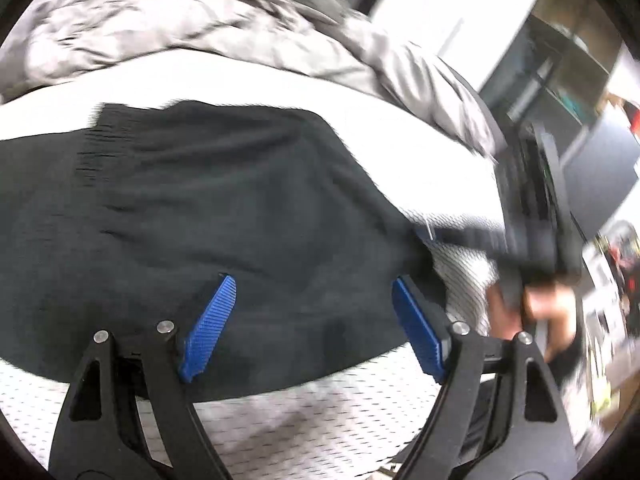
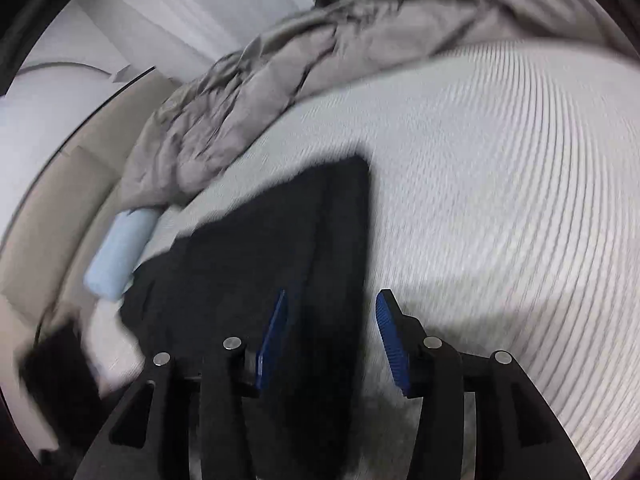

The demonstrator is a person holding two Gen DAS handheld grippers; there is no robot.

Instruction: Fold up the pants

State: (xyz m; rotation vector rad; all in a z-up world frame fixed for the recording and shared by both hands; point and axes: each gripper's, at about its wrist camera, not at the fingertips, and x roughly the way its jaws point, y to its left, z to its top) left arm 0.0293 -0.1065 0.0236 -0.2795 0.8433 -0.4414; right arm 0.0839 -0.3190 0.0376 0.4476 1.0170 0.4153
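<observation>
Both hand-held grippers, left and right, hovered wide open and empty over black pants on the bed; pinching matching edges squarely would likely keep the fold even.

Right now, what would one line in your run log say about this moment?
task: fold pants | black pants: on bed | left hand-held gripper: open, over pants | right hand-held gripper: open, over pants edge | grip: none
</observation>
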